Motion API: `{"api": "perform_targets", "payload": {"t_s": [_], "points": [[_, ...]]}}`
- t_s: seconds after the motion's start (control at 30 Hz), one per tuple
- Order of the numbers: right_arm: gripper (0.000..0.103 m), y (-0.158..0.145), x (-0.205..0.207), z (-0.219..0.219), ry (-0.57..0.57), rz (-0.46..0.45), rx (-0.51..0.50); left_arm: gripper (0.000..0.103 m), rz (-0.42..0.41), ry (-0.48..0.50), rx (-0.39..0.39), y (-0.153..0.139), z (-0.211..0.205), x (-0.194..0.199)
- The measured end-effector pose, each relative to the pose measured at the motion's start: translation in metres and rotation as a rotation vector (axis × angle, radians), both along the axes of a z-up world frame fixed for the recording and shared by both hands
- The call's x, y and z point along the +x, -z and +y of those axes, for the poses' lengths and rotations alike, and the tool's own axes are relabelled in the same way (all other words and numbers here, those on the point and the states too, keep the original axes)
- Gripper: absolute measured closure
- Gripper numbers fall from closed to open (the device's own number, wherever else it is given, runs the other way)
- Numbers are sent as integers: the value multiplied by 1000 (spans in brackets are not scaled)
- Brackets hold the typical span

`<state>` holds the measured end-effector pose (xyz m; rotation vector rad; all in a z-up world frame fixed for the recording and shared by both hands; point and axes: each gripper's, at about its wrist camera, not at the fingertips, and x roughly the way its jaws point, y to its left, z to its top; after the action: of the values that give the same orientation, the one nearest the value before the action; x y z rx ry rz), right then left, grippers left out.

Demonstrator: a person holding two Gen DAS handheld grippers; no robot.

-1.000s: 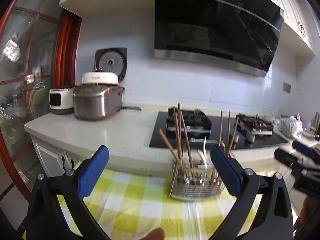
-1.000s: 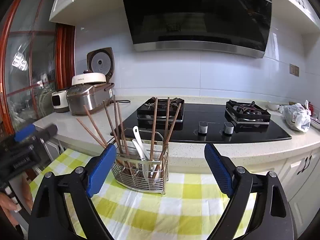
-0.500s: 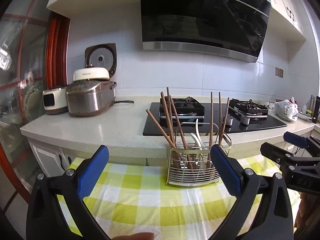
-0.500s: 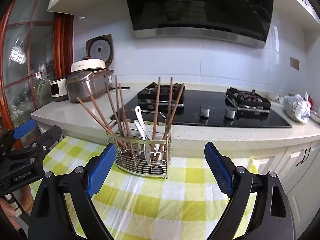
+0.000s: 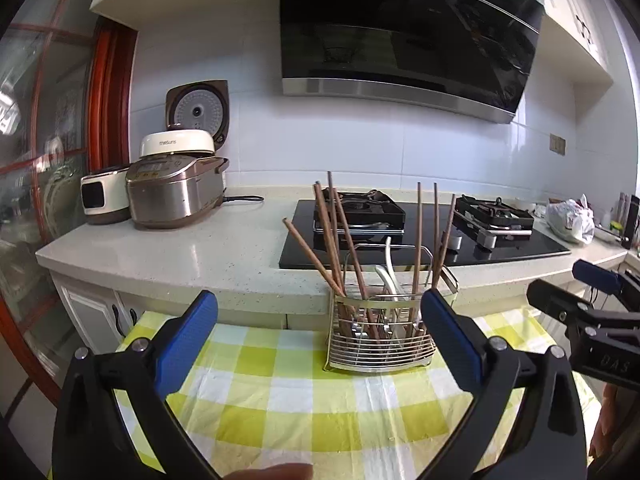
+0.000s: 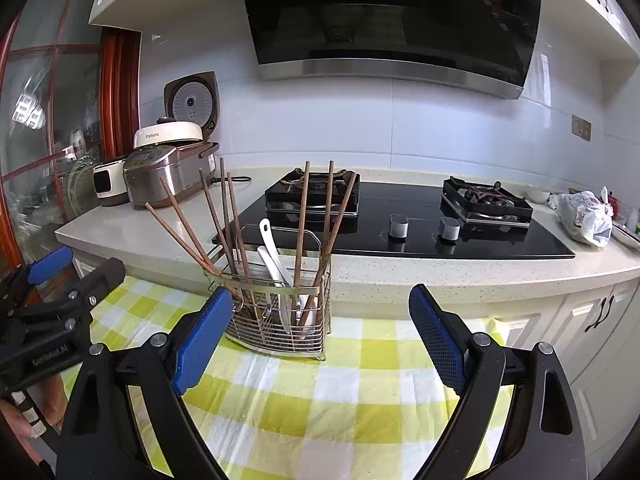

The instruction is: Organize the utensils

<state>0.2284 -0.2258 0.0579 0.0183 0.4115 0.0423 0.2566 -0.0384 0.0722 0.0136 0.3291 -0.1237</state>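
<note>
- Your left hand-held gripper (image 5: 320, 340) was spread apart, empty, near the wire caddy (image 5: 380, 340).
- Your right hand-held gripper (image 6: 316, 340) was likewise apart, empty.
- Chopsticks (image 6: 304, 232) stood in the wire caddy on the table (image 6: 360, 400).

The lower ends of the chopsticks (image 5: 328, 240) and white spoons (image 6: 270, 248) are lost behind the wires of the rack (image 6: 276, 320), so which compartment holds what cannot be told. The left gripper (image 5: 320, 332)'s right finger covers the rack's right corner. Its left neighbour, the right gripper (image 6: 320, 332)'s left finger, hides the rack's left end. A blurred fingertip (image 5: 272, 472) is cut off below the fingers.
</note>
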Motion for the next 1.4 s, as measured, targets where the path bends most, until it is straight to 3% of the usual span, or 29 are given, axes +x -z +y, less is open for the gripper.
{"api": "perform_targets", "payload": {"t_s": [1.4], "points": [[19, 5, 1, 0, -40, 7, 21, 5, 28, 44, -6, 13, -2, 2]]}}
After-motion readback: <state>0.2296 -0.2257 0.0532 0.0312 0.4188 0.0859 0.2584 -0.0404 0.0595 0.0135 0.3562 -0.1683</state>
